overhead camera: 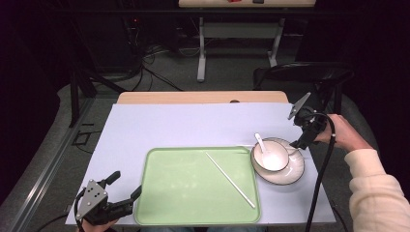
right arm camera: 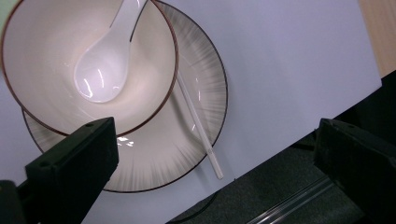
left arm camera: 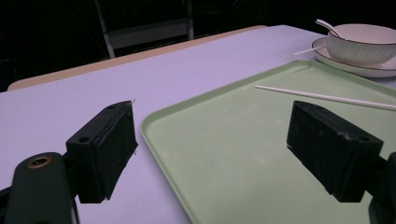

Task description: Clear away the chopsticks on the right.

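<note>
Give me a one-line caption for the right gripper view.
Open right tongs hover over a bowl holding a white spoon, with a chopstick on the plate.

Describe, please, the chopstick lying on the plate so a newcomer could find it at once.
Start at the green tray; the plate sits just right of it, carrying a bowl. The chopstick on the plate lies tucked against the bowl, unlike its twin, which lies alone, diagonally across the tray.

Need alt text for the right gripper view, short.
A white spoon lies in a bowl on a plate, seen from above between the open black jaws of the right hand-held gripper. A white chopstick rests across the plate's rim.
</note>
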Demonstrator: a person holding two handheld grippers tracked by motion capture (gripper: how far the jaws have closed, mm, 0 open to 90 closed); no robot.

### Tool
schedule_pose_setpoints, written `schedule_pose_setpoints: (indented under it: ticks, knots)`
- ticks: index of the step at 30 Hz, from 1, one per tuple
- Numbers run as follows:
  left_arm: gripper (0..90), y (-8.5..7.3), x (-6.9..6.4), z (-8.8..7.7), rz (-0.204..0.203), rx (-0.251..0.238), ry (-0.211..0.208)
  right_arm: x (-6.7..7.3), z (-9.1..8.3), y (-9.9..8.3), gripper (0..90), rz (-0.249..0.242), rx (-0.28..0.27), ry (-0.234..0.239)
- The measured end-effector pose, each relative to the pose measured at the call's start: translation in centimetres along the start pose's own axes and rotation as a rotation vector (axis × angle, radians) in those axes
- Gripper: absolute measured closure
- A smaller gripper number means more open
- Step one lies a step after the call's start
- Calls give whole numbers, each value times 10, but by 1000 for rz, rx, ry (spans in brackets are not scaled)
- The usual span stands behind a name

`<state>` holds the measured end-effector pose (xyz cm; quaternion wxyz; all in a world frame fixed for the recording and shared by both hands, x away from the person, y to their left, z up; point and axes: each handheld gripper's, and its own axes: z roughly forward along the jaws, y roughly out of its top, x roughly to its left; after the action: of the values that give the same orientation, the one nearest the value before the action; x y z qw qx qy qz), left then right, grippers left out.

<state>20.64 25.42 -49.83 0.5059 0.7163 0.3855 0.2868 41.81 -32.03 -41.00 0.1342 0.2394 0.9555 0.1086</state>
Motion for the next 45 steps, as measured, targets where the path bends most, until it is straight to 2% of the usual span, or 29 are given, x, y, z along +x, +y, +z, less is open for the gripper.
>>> schedule_pose_setpoints:
  ticks: [3,5,6,7,12,16,19,20,21,24,25,27,28,32,37,38,39,41,45]
  knots:
    - [157,0,0,0,-1,1,0,-4,6,-2,0,7,9,15]
    - [157,0,0,0,0,0,0,-9,12,-3,0,-13,21,19]
    - [157,0,0,0,0,0,1,-10,16,-4,0,2,31,21]
    - [157,0,0,0,-2,0,2,-13,23,-5,0,-4,55,22]
    - [157,0,0,0,0,1,2,-17,39,-5,0,-2,96,30]
    - [157,0,0,0,-3,-1,5,-18,46,-3,33,-10,108,22]
    - [157,0,0,0,-4,0,6,-18,58,-2,65,-13,147,27]
    - [157,0,0,0,-4,0,6,-18,65,-3,88,-36,158,31]
    - [157,0,0,0,-4,0,6,-18,65,-3,88,-36,158,31]
    - [157,0,0,0,-5,-1,7,-16,73,-2,172,-58,166,29]
    - [157,0,0,0,-4,2,6,-13,77,-2,259,-74,177,22]
    - [157,0,0,0,-3,2,6,-11,81,-1,317,-95,196,15]
    - [157,0,0,0,-3,2,6,-11,81,-1,317,-95,196,15]
    - [157,0,0,0,-7,1,9,-8,88,-1,504,-116,178,18]
    - [157,0,0,0,-6,2,9,-5,94,-1,590,-133,194,37]
    - [157,0,0,0,-6,1,9,-5,94,-1,606,-142,185,29]
    - [157,0,0,0,-7,1,10,-5,92,-1,675,-150,178,35]
    - [157,0,0,0,-7,1,10,-4,93,-1,681,-147,164,35]
    - [157,0,0,0,-6,3,11,-2,96,-2,738,-168,172,57]
